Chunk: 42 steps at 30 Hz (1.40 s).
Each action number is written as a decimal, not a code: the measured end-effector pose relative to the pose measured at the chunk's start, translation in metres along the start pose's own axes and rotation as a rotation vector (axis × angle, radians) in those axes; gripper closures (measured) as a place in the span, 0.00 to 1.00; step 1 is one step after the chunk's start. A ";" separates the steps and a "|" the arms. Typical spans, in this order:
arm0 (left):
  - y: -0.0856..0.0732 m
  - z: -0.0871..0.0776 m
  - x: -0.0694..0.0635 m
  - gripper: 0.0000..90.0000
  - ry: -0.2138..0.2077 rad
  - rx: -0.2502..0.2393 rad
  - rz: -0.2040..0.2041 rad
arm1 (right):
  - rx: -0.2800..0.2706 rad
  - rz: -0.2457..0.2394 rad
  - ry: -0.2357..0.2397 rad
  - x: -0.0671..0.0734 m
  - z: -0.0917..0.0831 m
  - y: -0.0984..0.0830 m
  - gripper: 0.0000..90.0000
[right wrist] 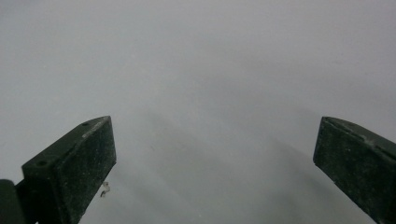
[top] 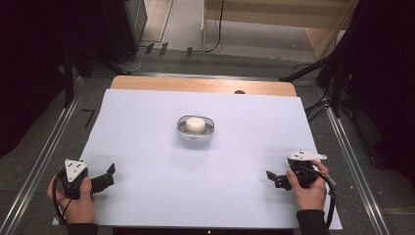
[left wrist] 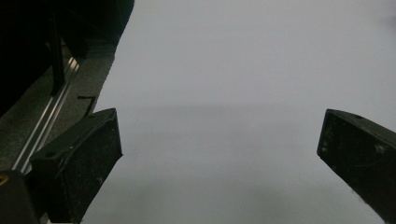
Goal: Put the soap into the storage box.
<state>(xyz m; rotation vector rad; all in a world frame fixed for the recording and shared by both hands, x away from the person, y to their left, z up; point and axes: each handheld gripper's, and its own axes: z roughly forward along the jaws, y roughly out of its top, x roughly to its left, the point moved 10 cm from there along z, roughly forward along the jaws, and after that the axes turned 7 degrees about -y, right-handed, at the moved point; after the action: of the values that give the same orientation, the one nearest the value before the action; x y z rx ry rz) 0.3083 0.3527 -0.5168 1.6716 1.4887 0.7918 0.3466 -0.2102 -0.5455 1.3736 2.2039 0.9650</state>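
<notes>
Nearest, both grippers sit low at the near corners of the table, one in each hand, apparently at rest before any reach. The left gripper (top: 108,175) lies at the near left, pointed inward; in its own view its jaws stand wide apart with nothing between them, just the pale sheet (left wrist: 243,70) ahead. The right gripper (top: 272,178) mirrors it at the near right, jaws likewise spread wide and empty over the bare sheet (right wrist: 201,60). Held this open and aimed toward the middle, both look ready to close on something, though neither is near anything yet.

Farther out, at the centre of the sheet (top: 147,147), stands a small clear bowl (top: 195,135) with a white puck (top: 195,125) sitting inside it. It is well apart from both grippers and roughly midway between them, so either could go for it. Nothing lies between the grippers and the bowl; the path is open sheet.

Beyond, a strip of wooden tabletop (top: 147,83) shows past the sheet's far edge. Metal rails (top: 39,161) run along both sides of the table, and cables (top: 215,44) trail on the floor behind.
</notes>
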 end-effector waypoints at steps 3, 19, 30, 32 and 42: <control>0.000 0.000 0.000 0.00 -0.002 0.000 -0.001 | -0.002 0.007 -0.005 -0.002 -0.003 -0.003 0.00; 0.000 0.000 0.000 0.00 -0.008 0.001 -0.007 | -0.055 0.071 -0.048 -0.025 -0.029 -0.025 0.00; 0.000 0.000 0.001 0.00 -0.009 0.003 -0.007 | -0.069 0.101 -0.057 -0.039 -0.044 -0.042 0.00; 0.000 0.000 0.001 0.00 -0.010 0.003 -0.008 | -0.086 0.109 -0.043 -0.041 -0.047 -0.044 0.00; 0.000 0.001 0.000 0.00 -0.012 0.006 -0.005 | -0.168 0.190 -0.063 -0.061 -0.058 -0.046 0.00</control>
<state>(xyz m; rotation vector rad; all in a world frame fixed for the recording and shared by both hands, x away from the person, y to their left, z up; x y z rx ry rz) 0.3087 0.3527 -0.5174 1.6740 1.4882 0.7738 0.3093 -0.2988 -0.5412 1.5311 1.9246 1.1285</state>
